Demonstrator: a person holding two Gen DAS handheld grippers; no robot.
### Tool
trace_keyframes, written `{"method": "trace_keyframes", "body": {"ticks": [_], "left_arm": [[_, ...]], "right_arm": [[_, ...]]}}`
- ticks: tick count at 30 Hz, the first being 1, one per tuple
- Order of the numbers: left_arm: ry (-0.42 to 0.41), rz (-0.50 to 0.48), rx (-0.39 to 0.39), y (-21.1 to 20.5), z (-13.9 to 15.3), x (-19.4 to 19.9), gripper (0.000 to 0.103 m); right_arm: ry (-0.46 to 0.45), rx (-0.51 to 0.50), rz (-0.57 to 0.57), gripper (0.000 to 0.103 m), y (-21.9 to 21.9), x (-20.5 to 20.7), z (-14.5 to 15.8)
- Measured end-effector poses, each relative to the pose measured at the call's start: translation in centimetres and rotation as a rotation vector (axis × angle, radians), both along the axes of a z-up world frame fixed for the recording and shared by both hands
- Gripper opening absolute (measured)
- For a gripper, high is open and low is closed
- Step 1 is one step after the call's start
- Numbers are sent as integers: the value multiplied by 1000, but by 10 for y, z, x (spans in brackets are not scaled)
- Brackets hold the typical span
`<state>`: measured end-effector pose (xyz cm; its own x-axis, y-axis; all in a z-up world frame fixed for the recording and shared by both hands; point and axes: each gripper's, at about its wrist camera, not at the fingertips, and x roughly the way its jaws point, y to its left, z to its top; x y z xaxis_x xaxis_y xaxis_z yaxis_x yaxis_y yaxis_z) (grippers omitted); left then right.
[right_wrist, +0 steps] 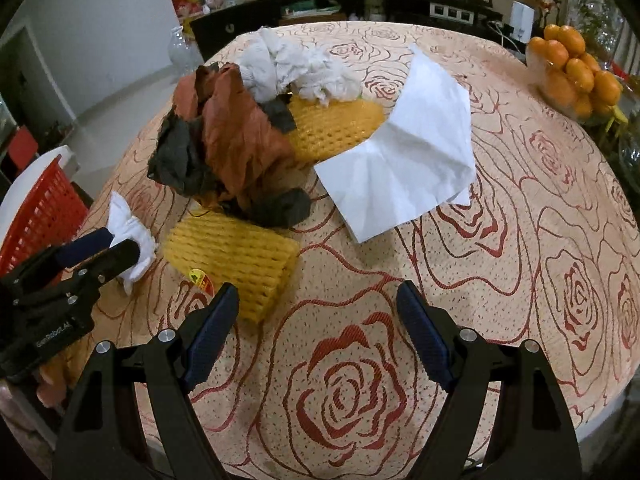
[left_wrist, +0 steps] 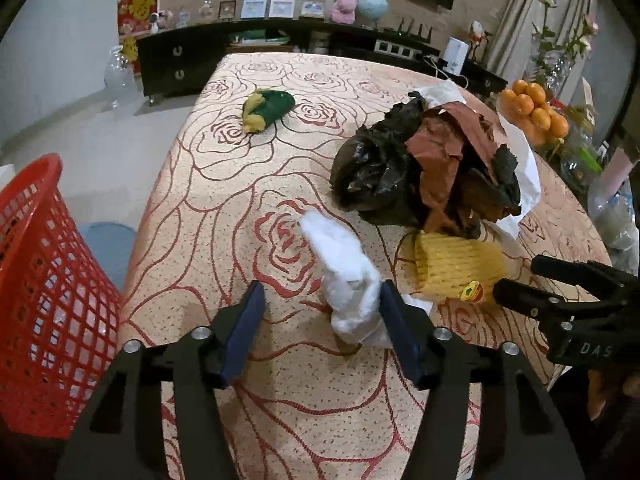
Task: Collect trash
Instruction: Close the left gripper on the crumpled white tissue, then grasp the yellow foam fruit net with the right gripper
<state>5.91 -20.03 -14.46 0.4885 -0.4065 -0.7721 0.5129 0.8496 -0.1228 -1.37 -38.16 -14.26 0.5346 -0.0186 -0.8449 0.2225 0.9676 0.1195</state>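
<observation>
My left gripper [left_wrist: 322, 304] is open, its jaws wide apart around a crumpled white tissue [left_wrist: 348, 276] that lies on the rose-patterned table [left_wrist: 224, 200]; the tissue is against the right finger [left_wrist: 400, 332]. In the right wrist view the tissue [right_wrist: 132, 236] sits between the left gripper's fingers [right_wrist: 100, 252]. My right gripper [right_wrist: 318, 312] is open and empty over bare tablecloth [right_wrist: 520, 220], its left finger [right_wrist: 212, 328] next to a yellow foam fruit net [right_wrist: 236, 256]. A pile of black and brown plastic bags [left_wrist: 420, 164] lies beyond the tissue.
A red mesh basket [left_wrist: 44, 292] stands off the table's left edge. A green and yellow wrapper [left_wrist: 266, 110] lies far on the table. A white paper sheet [right_wrist: 404, 148], a second yellow net [right_wrist: 332, 128], grey crumpled cloth [right_wrist: 292, 68] and a bowl of oranges [right_wrist: 576, 76] are further right.
</observation>
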Motion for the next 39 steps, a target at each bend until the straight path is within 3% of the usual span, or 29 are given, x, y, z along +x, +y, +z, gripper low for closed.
{"method": "trace_keyframes", "body": {"ticks": [7,16,19,26,31,39], "left_arm": [[-42,-51,64,-18,-5,-7,82],[-28,-50,63,-19,-4,-1,83],[-23,-45,46,-14,-3,0,78],[-9,-29,-1,-1,0,4,35],[18,-36,-24,4,3,4,32],[-36,4,-37,21,20,0,32]], "right_arm": [[1,-16,21,84,3,0,-2],[27,-72,53,96,16,3,-8],[29,-67,55,96,12,4,-8],[15,-64,58,96,11,4,-6],[-55,77,24,96,-6,-2,6],[-189,0,79,96,11,-6,29]]}}
